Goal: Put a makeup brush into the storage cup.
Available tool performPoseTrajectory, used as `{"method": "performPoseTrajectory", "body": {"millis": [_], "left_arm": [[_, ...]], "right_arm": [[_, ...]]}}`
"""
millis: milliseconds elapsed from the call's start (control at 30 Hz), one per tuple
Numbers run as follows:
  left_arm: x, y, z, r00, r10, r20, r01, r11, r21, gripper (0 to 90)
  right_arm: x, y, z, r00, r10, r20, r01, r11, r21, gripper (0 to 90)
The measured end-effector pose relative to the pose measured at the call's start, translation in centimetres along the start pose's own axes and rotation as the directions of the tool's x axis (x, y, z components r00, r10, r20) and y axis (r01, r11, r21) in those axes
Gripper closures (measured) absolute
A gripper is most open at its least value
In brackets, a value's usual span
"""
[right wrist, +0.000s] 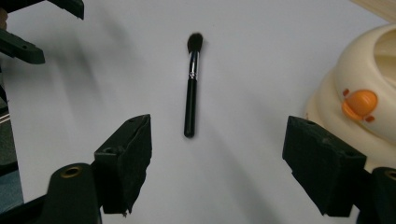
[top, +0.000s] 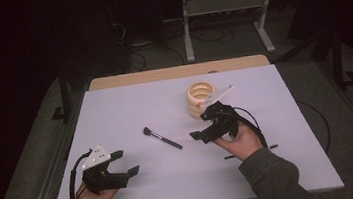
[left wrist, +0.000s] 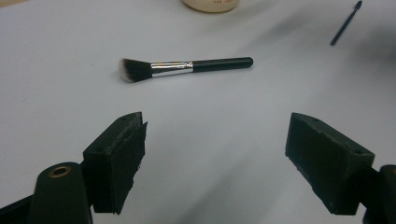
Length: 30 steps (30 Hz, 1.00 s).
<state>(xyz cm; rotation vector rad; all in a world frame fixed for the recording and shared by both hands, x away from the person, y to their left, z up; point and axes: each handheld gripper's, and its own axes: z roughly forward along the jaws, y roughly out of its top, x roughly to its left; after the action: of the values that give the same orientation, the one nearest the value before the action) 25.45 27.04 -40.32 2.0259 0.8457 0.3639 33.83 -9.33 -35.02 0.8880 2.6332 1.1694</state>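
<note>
Brush (left wrist: pixel 184 66), black handle, silver ferrule.

A laboratory-style recording station in a darkened room. A white tabletop (top: pixel 130 110) laid over a wooden board (top: pixel 176 72) is lit from above, while the surroundings stay black. Beyond the far edge from the tools, a grey metal stand (top: pixel 225 18) rests on a carpeted floor (top: pixel 218 44) amid loose cables (top: pixel 144 53). Dark metal frame rails (top: pixel 48 179) flank the tabletop on both sides of the tools.
</note>
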Motion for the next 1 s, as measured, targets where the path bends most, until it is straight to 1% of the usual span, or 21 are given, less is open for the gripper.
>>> {"method": "performPoseTrajectory", "body": {"millis": [100,200,400,433,567,600,800,900,933,1000], "left_arm": [[0.1,0.0,0.0,1.0,0.006,0.0,-0.006,1.0,0.0,19.6],[0.1,0.0,-0.1,1.0,-0.002,0.0,0.002,1.0,0.003,19.6],[0.1,0.0,-0.2,1.0,-0.001,-0.002,0.001,1.0,0.0,19.5],[0.1,0.0,-0.2,1.0,0.0,-0.002,0.0,1.0,0.003,19.5],[0.0,0.1,-0.2,1.0,-0.004,-0.002,0.004,1.0,-0.001,19.5],[0.0,0.1,-0.2,1.0,-0.004,-0.001,0.004,1.0,-0.001,19.5],[0.1,0.1,-0.2,1.0,0.001,0.0,-0.001,1.0,-0.004,19.5],[0.1,0.1,-0.2,1.0,-0.001,-0.001,0.001,1.0,-0.003,19.5],[0.1,0.1,-0.2,1.0,0.0,0.0,0.0,1.0,-0.004,19.5],[0.1,0.1,-0.2,1.0,-0.002,0.0,0.002,1.0,-0.007,19.5]], "right_arm": [[0.1,0.7,0.5,0.9999,-0.013,-0.006,0.013,1.0,0.003,25.1],[0.1,1.4,1.0,0.9999,-0.008,-0.015,0.008,1.0,0.016,27.1],[0.5,2.7,2.1,0.9996,-0.017,-0.023,0.018,0.999,0.03,28.5],[0.6,2.9,2.3,0.9996,-0.013,-0.027,0.014,0.999,0.032,28.6],[0.9,3.6,3.3,0.999,-0.035,-0.028,0.036,0.999,0.036,28.9],[0.9,3.8,3.6,0.9989,-0.037,-0.029,0.038,0.998,0.044,29.0],[1.1,4.4,5.3,0.9984,-0.049,-0.03,0.051,0.996,0.071,30.2],[1.1,4.5,5.4,0.9985,-0.046,-0.029,0.049,0.996,0.08,30.3],[1.1,4.7,6.5,0.9982,-0.052,-0.031,0.055,0.994,0.091,30.8],[1.1,4.8,6.7,0.9982,-0.053,-0.029,0.056,0.994,0.094,30.8]]}}
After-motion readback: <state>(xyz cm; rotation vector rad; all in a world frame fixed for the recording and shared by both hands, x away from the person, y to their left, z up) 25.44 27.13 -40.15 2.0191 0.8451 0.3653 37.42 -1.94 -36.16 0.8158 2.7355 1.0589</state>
